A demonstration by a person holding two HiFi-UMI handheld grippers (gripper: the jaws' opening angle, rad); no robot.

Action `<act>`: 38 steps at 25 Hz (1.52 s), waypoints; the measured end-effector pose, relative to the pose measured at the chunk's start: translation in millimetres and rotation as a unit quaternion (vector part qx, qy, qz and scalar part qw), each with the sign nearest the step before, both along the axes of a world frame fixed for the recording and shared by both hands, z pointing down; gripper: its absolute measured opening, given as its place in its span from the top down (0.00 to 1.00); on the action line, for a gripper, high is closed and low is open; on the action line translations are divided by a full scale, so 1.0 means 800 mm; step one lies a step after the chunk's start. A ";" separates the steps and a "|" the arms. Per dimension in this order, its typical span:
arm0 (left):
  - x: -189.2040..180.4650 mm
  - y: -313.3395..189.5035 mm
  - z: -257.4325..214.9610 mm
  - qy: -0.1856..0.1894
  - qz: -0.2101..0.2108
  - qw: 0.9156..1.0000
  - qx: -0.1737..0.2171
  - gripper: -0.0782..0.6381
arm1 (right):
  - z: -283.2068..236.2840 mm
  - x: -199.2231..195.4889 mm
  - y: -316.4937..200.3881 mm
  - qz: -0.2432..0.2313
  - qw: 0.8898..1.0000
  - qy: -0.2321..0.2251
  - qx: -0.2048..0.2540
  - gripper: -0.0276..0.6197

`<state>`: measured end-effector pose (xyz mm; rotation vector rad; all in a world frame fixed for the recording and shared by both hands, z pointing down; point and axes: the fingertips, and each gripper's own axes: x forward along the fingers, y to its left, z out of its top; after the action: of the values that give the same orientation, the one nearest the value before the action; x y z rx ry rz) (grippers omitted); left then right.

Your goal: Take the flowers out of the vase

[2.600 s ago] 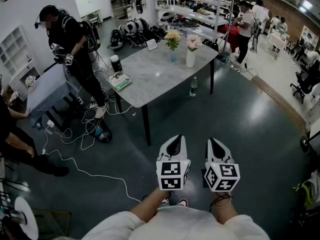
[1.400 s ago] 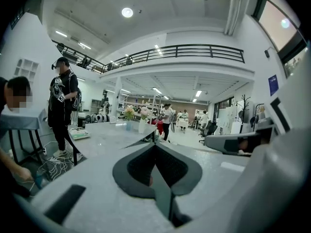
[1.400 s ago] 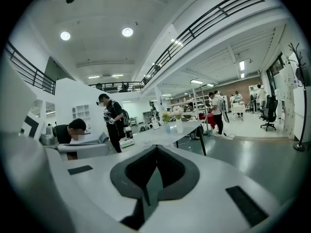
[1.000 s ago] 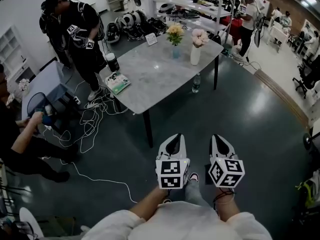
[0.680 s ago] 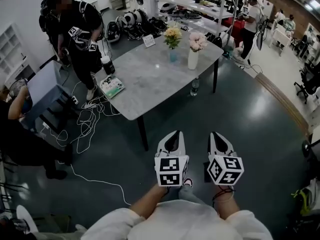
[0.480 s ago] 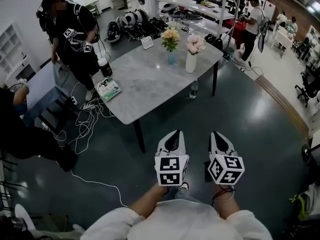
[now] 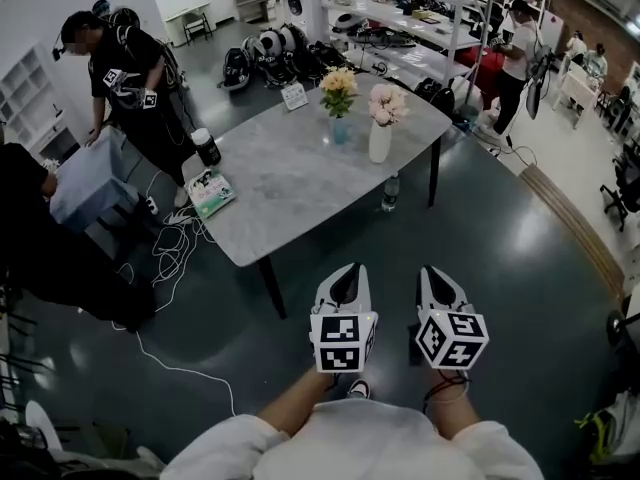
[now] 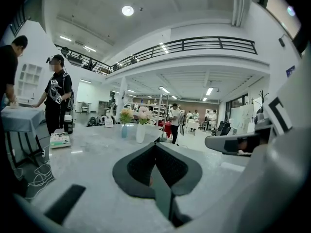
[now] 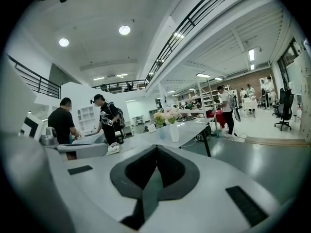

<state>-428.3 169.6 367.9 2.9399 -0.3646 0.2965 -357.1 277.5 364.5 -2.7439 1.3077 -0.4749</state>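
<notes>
- Head view: the marble tabletop [image 7: 300,183] looks closer than a moment ago, so the person is walking up to it. No flower is touched yet. The left gripper [image 7: 347,276] and right gripper [image 7: 436,278] are well short of it.
- On the tabletop's far side, a white vase [image 7: 379,142] holds pink flowers [image 7: 387,102]. Beside it, a small blue vase [image 7: 339,129] holds yellow flowers [image 7: 338,80].
- Left gripper view: the fingers [image 8: 138,169] are pressed together, holding nothing.
- Right gripper view: these fingers are closed and empty too.
</notes>
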 end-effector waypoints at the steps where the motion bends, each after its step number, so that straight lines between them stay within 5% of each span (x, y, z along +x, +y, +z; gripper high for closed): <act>1: 0.007 -0.002 0.000 0.000 -0.002 1.000 0.001 0.90 | 0.000 0.007 -0.002 -0.002 1.000 0.000 0.001 0.95; 22: 0.108 0.026 0.014 -0.021 -0.004 1.000 0.010 0.90 | 0.013 0.103 0.030 -0.010 1.000 -0.025 0.007 0.95; 30: 0.122 -0.001 0.024 -0.034 -0.018 0.999 0.018 0.90 | 0.034 0.124 0.024 -0.002 0.999 -0.045 0.013 0.95; 38: 0.183 -0.031 0.039 -0.029 -0.017 0.999 0.003 0.90 | 0.041 0.181 -0.008 -0.008 0.998 -0.064 0.023 0.95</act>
<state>-281.8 144.6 398.9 2.9320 -0.4221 0.3777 -212.5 270.8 397.7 -2.6193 1.2943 -0.6032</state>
